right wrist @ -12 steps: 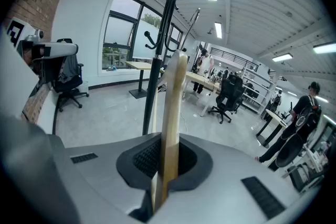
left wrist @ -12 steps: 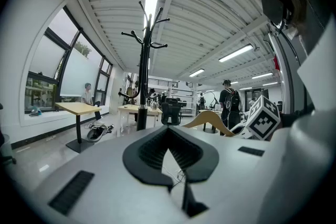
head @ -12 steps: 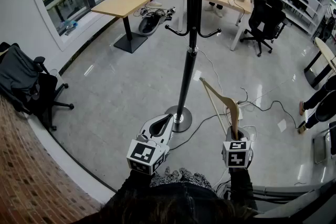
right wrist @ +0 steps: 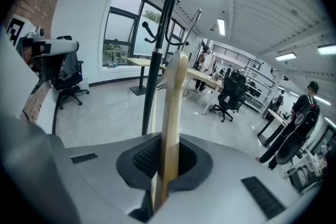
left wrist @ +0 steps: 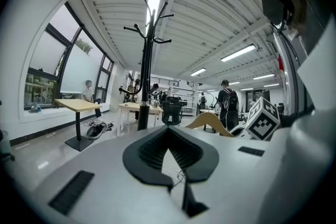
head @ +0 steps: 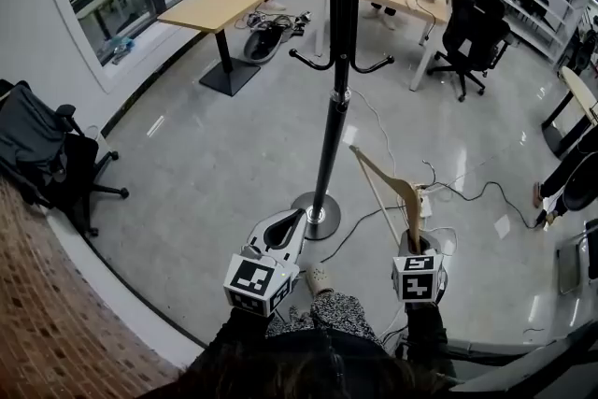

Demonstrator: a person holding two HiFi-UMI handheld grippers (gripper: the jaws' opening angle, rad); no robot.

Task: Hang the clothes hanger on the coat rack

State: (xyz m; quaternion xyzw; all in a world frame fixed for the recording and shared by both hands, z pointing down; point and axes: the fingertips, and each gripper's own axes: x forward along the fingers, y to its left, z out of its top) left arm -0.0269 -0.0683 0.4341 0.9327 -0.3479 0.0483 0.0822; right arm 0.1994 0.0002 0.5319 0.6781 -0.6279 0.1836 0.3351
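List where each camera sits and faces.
Head view: on the person's head, facing steeply down at the coat rack; shows both sleeves, left gripper, right gripper.
Left gripper view: on the left gripper, looking along its shut, empty jaws toward the coat rack.
Right gripper view: on the right gripper, looking along jaws clamped on the hanger.
All share the coat rack.

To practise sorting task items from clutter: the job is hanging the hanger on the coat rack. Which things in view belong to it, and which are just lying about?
Belongs to the job:
- wooden hanger, clamped in the right gripper
- coat rack
- left gripper, shut and empty

Just lying about:
- wooden table
- black office chair
- floor cables
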